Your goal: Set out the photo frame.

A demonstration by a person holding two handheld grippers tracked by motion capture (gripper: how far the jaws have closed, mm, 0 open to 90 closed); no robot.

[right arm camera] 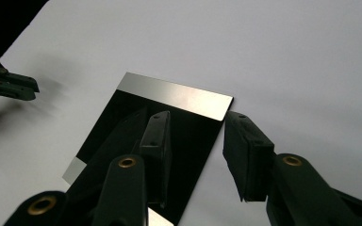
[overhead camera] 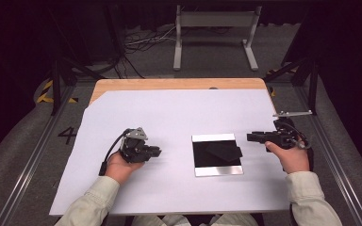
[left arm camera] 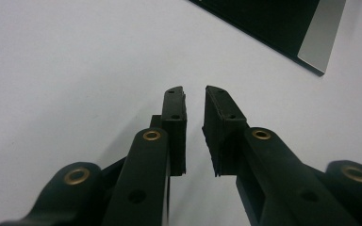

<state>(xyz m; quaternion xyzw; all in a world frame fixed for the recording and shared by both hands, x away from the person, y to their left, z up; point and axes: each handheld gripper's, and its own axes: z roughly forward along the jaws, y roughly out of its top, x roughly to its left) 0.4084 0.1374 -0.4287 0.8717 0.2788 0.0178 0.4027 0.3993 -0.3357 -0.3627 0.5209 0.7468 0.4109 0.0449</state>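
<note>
A flat plate (overhead camera: 217, 154) lies on the white sheet (overhead camera: 169, 113) that covers the table, a little right of centre and nearer the person. It has a black middle and bright, mirror-like strips along its far and near edges; a darker shape lies on the black part, though what it is cannot be told.

The left gripper (overhead camera: 156, 151) rests on the sheet well to the left of the plate, pointing toward it. In the left gripper view (left arm camera: 194, 129) its 2 jaws stand a narrow gap apart with nothing between them. The right gripper (overhead camera: 250, 137) hovers just beside the plate's far right corner, pointing left. In the right gripper view (right arm camera: 195, 155) its jaws are wide apart and empty, 1 over the black face and 1 past the plate's edge (right arm camera: 179, 96).

The plate looks thin, stiff and smooth, so probably light but slippery, and its glossy face would likely scratch or smudge. Lying flush on the sheet, it offers little to grip. The best hold is likely an edge or corner, perhaps after 1 gripper tips or slides it so a jaw can get beneath.
</note>
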